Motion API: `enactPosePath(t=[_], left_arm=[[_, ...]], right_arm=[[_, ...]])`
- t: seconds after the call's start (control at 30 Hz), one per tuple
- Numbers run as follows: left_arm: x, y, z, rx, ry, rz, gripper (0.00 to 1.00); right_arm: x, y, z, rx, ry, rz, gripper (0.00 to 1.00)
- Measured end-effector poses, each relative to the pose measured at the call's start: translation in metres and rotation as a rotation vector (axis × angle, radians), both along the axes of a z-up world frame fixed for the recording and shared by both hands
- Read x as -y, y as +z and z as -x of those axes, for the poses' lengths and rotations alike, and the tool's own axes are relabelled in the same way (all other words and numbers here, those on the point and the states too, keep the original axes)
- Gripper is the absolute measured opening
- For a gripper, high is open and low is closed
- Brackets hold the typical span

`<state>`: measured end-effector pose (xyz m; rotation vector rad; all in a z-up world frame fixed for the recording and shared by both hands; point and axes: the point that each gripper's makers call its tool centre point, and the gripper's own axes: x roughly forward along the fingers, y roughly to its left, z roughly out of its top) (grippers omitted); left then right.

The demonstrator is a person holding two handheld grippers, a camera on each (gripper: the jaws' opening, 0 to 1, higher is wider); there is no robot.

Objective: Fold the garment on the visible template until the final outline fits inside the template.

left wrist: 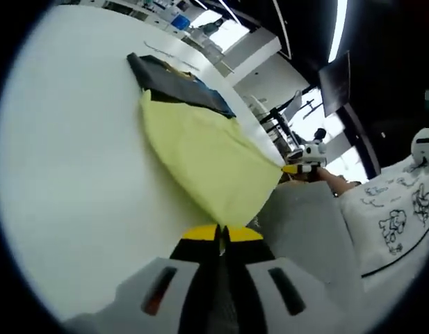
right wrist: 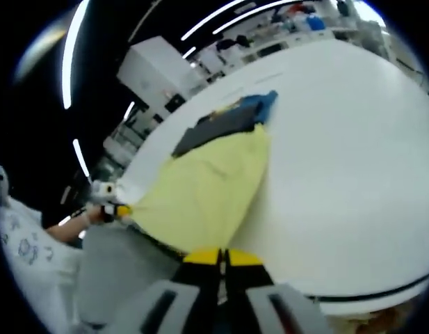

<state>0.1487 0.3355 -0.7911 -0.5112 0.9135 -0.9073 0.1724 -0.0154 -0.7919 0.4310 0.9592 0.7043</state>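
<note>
A pale yellow garment (left wrist: 207, 156) (right wrist: 207, 188) lies spread on the white table (left wrist: 75, 174) (right wrist: 353, 139), its near edge pulled taut past the table's edge. My left gripper (left wrist: 222, 234) is shut on one near corner of it. The right gripper (left wrist: 300, 168) pinches the other corner off to the side. In the right gripper view my right gripper (right wrist: 223, 257) is shut on its corner, and the left gripper (right wrist: 115, 209) holds the far corner. The garment's far end meets a dark folded cloth (left wrist: 176, 80) (right wrist: 214, 129).
A blue cloth (right wrist: 261, 104) lies beside the dark one. A person's hand (left wrist: 332, 182) and white printed shirt (left wrist: 398, 209) are near the table's edge, with a grey surface (left wrist: 311, 229) (right wrist: 110, 268) below it. Shelves and desks stand beyond the table.
</note>
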Motion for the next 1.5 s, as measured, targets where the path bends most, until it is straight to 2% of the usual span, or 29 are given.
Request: enactPosePath(t=[0.2, 0.27, 0.37, 0.47, 0.57, 0.77, 0.87, 0.97, 1.03, 1.17, 1.37, 1.5], left_arm=[[0.007, 0.034, 0.012, 0.012, -0.034, 0.078, 0.0], [0.01, 0.045, 0.01, 0.023, -0.024, 0.115, 0.0], [0.011, 0.058, 0.005, 0.046, -0.018, 0.129, 0.0], [0.01, 0.069, -0.009, 0.079, -0.003, 0.146, 0.0], [0.007, 0.078, -0.026, 0.103, 0.03, 0.168, 0.0], [0.004, 0.096, -0.06, 0.157, 0.092, 0.202, 0.0], [0.004, 0.106, -0.082, 0.196, 0.124, 0.207, 0.0], [0.002, 0.122, -0.111, 0.225, 0.185, 0.26, 0.0], [0.0, 0.13, -0.133, 0.257, 0.226, 0.282, 0.0], [-0.002, 0.137, -0.175, 0.279, 0.308, 0.298, 0.0], [-0.012, 0.127, -0.23, 0.29, 0.39, 0.255, 0.0], [-0.013, 0.116, -0.251, 0.264, 0.423, 0.235, 0.0]], right_arm=[[0.005, 0.016, 0.012, -0.029, -0.017, -0.05, 0.0], [0.003, 0.025, 0.011, -0.034, -0.042, -0.093, 0.0], [0.005, 0.036, 0.005, -0.022, -0.057, -0.121, 0.0], [0.006, 0.049, -0.007, 0.003, -0.079, -0.151, 0.0], [-0.006, 0.068, -0.017, 0.039, -0.081, -0.167, 0.0], [-0.018, 0.092, -0.049, 0.106, -0.085, -0.187, 0.0], [-0.02, 0.107, -0.077, 0.151, -0.111, -0.214, 0.0], [-0.02, 0.118, -0.102, 0.179, -0.134, -0.227, 0.0], [-0.019, 0.122, -0.125, 0.223, -0.144, -0.169, 0.0], [-0.016, 0.131, -0.17, 0.276, -0.142, -0.139, 0.0], [-0.013, 0.131, -0.229, 0.331, -0.152, -0.085, 0.0], [-0.014, 0.119, -0.263, 0.343, -0.156, -0.046, 0.0]])
